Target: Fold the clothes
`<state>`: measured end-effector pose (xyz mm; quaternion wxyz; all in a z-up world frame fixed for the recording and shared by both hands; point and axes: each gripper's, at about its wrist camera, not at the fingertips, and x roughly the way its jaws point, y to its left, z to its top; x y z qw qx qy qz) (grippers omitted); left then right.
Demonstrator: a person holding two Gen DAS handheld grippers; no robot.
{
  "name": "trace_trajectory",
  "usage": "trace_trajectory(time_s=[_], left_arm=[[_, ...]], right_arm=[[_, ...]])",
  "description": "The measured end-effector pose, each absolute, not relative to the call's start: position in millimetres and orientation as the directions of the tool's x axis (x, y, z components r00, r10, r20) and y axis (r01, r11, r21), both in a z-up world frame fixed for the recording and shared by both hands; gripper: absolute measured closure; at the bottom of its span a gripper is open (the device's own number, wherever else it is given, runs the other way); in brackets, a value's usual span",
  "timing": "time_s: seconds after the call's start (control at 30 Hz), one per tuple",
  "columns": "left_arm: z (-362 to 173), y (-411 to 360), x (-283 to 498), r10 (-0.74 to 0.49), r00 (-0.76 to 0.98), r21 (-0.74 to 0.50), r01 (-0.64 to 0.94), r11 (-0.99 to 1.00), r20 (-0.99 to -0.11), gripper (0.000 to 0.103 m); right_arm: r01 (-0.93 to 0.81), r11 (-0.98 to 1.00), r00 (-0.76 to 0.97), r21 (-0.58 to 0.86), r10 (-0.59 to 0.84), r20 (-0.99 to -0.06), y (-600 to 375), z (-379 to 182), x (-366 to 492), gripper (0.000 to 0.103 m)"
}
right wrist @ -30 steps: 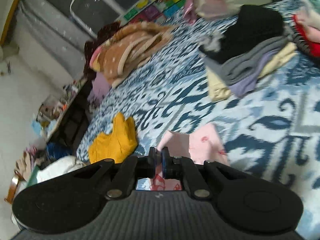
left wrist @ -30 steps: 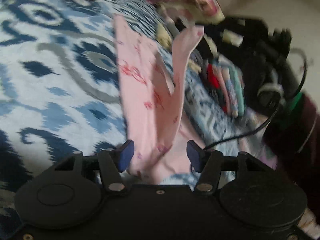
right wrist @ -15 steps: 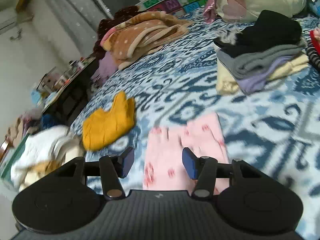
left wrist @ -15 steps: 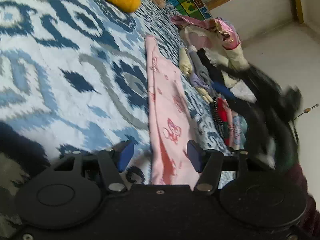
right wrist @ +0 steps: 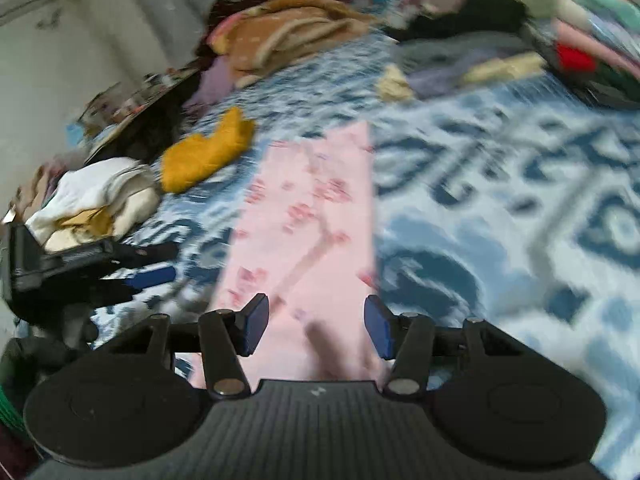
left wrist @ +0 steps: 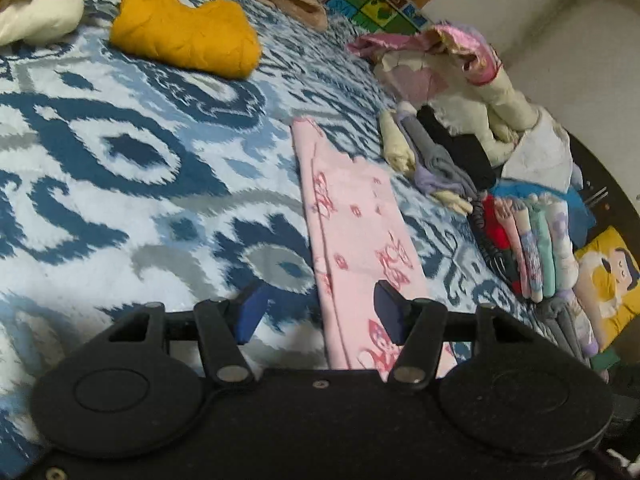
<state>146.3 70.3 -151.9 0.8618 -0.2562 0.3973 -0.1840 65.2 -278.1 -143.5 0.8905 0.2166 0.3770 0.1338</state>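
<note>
Blue patterned bedspread (left wrist: 120, 152), pink cloth (left wrist: 352, 232) folded long and flat, yellow garment (left wrist: 184, 36) at 11 o'clock, left gripper (left wrist: 316, 316) released, right gripper (right wrist: 316, 324) released over cloth end.

The right wrist view is smeared with blur, so the print on the pink garment (right wrist: 316, 224) is unreadable. Its near end hides behind the right gripper (right wrist: 316, 328).

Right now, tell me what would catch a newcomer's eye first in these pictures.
The long pink cloth with red prints lies flat down the middle of the blue patterned bedspread, running away from both open claws. A mustard-yellow garment sits beyond it, and stacks of folded clothes line the bed's edge.
</note>
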Motion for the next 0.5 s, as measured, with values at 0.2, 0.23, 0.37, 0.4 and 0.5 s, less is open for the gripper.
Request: trace_trajectory(time_s=[0.2,0.23,0.37,0.4,0.5], left_arm=[[-181.5,64.9,99.1,-0.597,0.539,-0.704,0.011,0.710,-0.594,0.045],[-186.8,63.9,91.3,-0.609,0.531,-0.725,-0.014,0.689,-0.589,0.045],[-191.8,58.0,81.0,-0.623,0.530,-0.762,-0.068,0.644,-0.575,0.045],[-192.5,55.6,80.2,-0.618,0.534,-0.761,-0.079,0.644,-0.578,0.045],[-194.7,48.6,77.9,-0.600,0.544,-0.759,-0.113,0.641,-0.587,0.047]], right_arm=[[0.125,0.653,0.648,0.747,0.517,-0.560,-320.4,-198.3,50.0,0.049],[0.141,0.603,0.659,0.785,0.535,-0.529,-324.7,-204.7,45.1,0.049],[0.186,0.477,0.674,0.859,0.574,-0.465,-333.7,-217.3,38.9,0.049],[0.191,0.466,0.673,0.864,0.578,-0.461,-333.0,-218.4,39.3,0.049],[0.200,0.462,0.677,0.864,0.572,-0.463,-326.8,-219.6,40.6,0.052]])
